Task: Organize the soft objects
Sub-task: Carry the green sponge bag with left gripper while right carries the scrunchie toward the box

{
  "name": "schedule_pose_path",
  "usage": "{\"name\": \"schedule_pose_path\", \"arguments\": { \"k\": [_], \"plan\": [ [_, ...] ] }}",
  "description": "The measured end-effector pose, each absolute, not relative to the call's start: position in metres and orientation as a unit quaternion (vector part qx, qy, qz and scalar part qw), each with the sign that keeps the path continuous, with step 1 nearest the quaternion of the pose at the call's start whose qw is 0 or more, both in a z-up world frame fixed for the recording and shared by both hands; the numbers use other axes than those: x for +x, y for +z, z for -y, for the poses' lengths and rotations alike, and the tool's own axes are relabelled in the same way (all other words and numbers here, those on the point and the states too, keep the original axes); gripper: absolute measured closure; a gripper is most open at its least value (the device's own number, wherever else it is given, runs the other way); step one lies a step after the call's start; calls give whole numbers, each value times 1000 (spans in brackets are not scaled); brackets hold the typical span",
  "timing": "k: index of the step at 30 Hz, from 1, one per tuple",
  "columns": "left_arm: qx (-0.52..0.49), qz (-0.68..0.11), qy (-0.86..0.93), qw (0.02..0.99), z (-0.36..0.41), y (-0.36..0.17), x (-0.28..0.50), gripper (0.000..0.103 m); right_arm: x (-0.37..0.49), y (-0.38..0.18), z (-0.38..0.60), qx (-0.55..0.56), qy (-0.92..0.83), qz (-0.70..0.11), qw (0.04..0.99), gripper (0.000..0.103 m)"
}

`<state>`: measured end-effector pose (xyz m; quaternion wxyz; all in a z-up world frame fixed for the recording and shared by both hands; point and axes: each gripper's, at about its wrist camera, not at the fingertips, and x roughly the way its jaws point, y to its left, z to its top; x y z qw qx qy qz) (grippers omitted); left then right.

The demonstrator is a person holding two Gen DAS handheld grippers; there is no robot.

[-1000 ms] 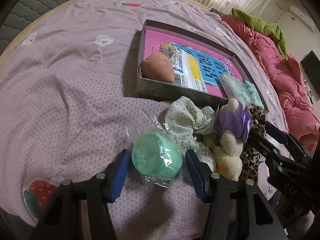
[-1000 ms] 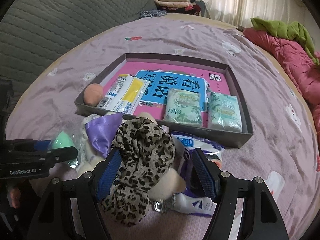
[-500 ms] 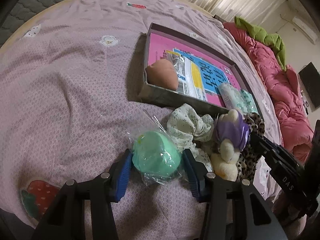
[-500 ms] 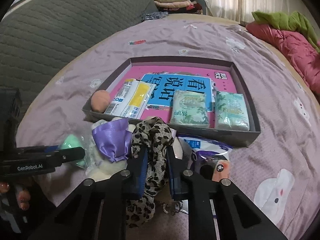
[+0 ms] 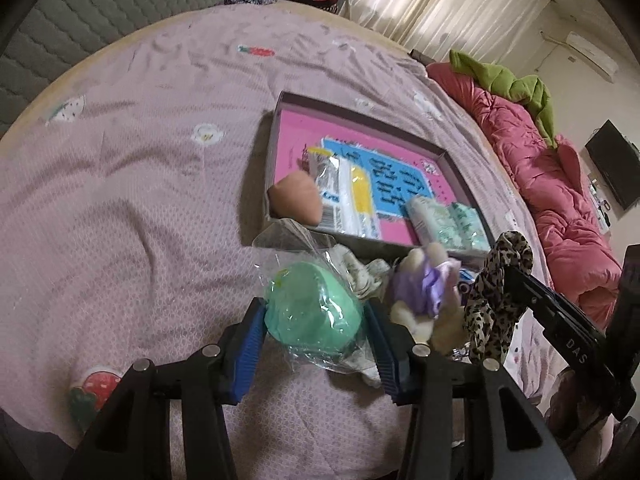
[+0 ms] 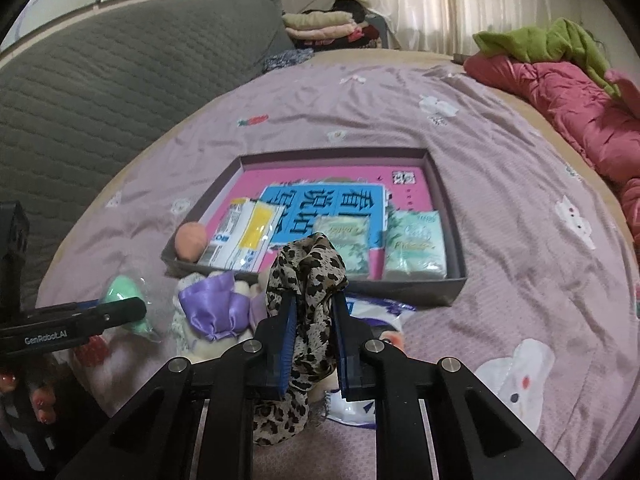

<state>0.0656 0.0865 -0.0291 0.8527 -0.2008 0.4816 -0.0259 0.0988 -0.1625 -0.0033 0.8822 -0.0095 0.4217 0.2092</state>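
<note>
Tray [image 6: 448,216] holds tissue packs [image 6: 416,246], peach sponge [image 6: 191,241], wipes packet [image 6: 244,240].

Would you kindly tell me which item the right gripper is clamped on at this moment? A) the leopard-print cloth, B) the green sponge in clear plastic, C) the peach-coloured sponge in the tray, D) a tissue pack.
A: in the right wrist view the right gripper has its jaws pressed onto the leopard-print cloth, while the green sponge sits between the jaws of the left gripper.
</note>
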Motion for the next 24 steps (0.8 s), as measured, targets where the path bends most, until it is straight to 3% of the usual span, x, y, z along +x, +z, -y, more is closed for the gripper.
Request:
{"name": "schedule_pose_path", "arguments": {
  "k": [24],
  "plan": [
    [-171,-452,-42,875,-58,19,75,53,98,35,186,13,187,-381,905,86]
  ]
}}
